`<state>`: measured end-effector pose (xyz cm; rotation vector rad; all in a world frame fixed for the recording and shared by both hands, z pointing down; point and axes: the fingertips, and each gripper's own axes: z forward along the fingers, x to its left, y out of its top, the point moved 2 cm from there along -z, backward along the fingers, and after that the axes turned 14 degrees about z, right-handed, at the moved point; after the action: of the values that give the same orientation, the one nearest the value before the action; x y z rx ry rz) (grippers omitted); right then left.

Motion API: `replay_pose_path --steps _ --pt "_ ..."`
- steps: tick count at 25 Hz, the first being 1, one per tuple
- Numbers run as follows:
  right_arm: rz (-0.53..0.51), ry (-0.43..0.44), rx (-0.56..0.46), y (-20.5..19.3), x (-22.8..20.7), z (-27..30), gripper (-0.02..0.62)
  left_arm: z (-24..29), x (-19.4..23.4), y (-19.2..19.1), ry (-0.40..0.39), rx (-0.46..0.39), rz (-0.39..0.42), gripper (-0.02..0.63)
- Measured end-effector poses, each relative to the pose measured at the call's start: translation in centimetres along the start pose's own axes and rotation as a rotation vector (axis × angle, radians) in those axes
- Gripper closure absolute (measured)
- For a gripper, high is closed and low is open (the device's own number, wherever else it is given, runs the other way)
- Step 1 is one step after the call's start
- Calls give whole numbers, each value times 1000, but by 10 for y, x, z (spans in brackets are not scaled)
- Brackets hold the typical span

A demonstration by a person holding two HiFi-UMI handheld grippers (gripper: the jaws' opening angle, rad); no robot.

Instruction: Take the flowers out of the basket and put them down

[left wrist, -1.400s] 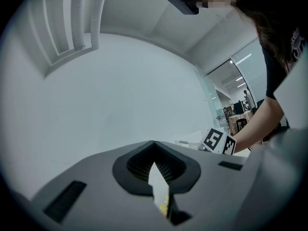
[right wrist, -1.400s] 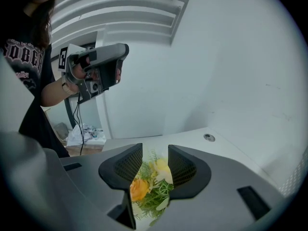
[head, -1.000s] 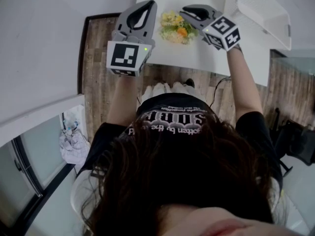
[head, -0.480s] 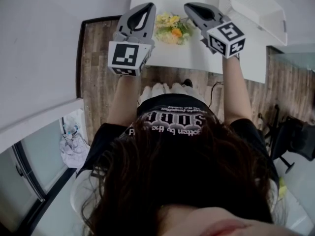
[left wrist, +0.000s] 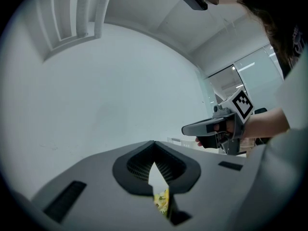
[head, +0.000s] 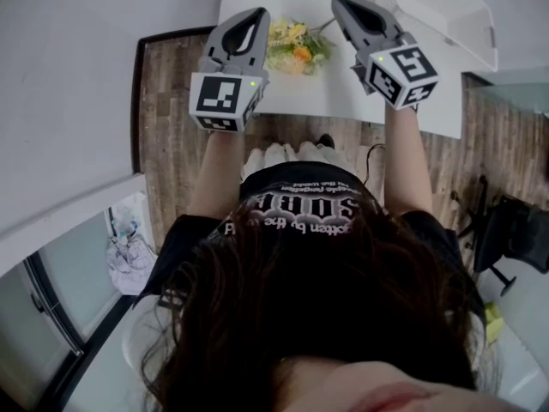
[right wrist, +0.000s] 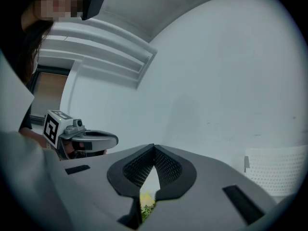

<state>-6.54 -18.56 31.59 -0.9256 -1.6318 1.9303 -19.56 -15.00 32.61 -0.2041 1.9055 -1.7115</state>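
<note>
Your left gripper (head: 254, 15): jaws pressed together, nothing in them. Your right gripper (head: 340, 3): jaws have just finished closing, tips meeting, nothing in them either. Flowers (head: 293, 46) lie on the table (head: 343, 93), below and between the two pairs of jaws. Yellow petals show through the gap behind each set of tips. Basket (head: 446, 11) sits beyond the right jaws, off to their right, apart from the flowers.

The basket (head: 446, 7) runs off the top edge; both gripper views show only slivers of flowers (left wrist: 162, 202).
</note>
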Motion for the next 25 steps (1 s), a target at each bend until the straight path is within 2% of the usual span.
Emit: replay_pose_path --steps 25 --pt "-8 -61 -56 8 -8 -15 571 6 0 1 3 6 0 607"
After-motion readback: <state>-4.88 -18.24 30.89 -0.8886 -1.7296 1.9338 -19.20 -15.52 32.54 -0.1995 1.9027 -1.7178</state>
